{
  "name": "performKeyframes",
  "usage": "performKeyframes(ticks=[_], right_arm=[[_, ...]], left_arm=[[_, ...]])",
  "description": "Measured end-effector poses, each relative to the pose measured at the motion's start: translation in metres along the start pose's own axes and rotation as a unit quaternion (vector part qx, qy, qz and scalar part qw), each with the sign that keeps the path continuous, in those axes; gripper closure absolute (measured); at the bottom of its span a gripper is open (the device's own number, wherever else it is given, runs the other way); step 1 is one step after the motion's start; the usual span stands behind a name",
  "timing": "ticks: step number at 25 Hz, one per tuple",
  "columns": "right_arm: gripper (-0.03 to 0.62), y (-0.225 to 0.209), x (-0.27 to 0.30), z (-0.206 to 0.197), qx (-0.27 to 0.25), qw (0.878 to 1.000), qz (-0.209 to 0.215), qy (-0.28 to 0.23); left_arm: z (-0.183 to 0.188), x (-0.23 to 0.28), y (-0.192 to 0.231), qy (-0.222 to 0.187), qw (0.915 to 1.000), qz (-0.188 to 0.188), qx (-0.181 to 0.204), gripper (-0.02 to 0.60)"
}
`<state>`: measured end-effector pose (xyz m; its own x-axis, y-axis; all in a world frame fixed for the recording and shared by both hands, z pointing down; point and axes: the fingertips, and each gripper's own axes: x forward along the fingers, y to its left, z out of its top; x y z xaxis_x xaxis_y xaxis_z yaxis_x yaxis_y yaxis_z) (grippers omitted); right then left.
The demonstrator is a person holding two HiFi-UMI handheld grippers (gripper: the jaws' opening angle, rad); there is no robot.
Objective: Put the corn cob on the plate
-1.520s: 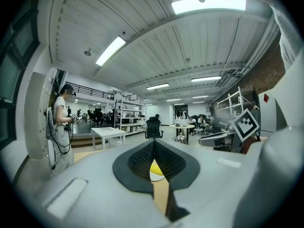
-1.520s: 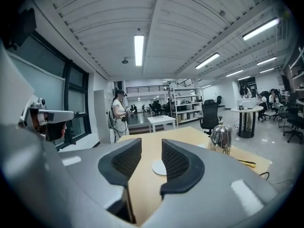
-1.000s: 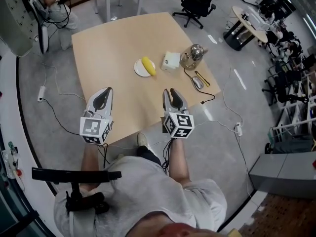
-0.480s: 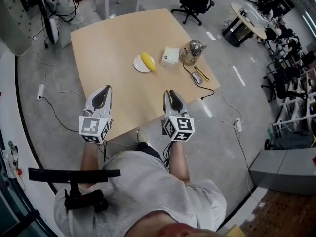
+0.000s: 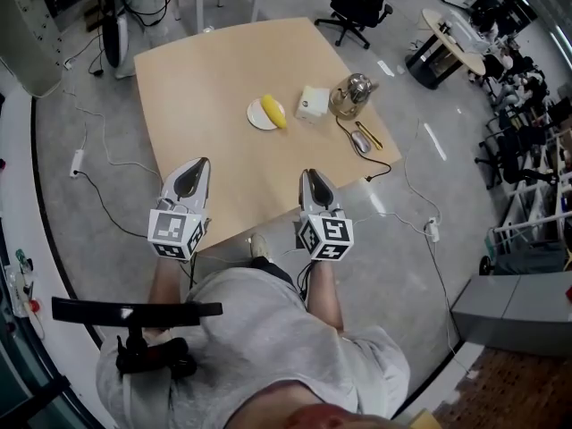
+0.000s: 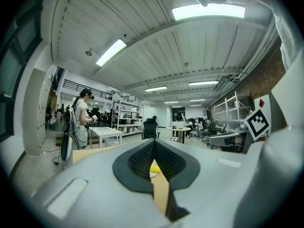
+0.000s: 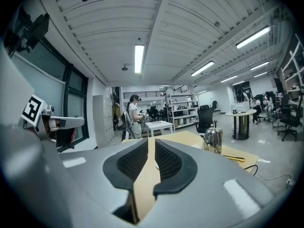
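1. Head view: the corn cob (image 5: 273, 112) lies on the plate (image 5: 255, 115), far across the table (image 5: 206, 79). Both grippers hang at the near edge, well apart from it. We judge the placing done.
2. Left gripper view: the left gripper (image 6: 153, 144) has its jaws pressed together and holds nothing. We would hold it level, clear of the tabletop.
3. Right gripper view: the right gripper (image 7: 151, 144) has just been closing its jaws. A narrow slit remains, with nothing in it. We would avoid nudging the table.

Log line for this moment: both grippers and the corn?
corn cob: lying on plate | left gripper: shut, empty | right gripper: jaws just been closing, slim gap, nothing between
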<state>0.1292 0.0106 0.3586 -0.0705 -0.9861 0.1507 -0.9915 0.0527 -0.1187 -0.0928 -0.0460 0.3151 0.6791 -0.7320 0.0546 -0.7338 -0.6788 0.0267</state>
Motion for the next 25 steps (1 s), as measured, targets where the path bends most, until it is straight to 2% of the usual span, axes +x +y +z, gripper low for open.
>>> performKeyframes(ticks=[25], right_arm=[[0.588,0.003,-0.012,-0.01,-0.001,1.0,-0.002,0.0]], left_arm=[[-0.011,-0.002,-0.012,0.01,0.9999,-0.014,0.0,0.561]])
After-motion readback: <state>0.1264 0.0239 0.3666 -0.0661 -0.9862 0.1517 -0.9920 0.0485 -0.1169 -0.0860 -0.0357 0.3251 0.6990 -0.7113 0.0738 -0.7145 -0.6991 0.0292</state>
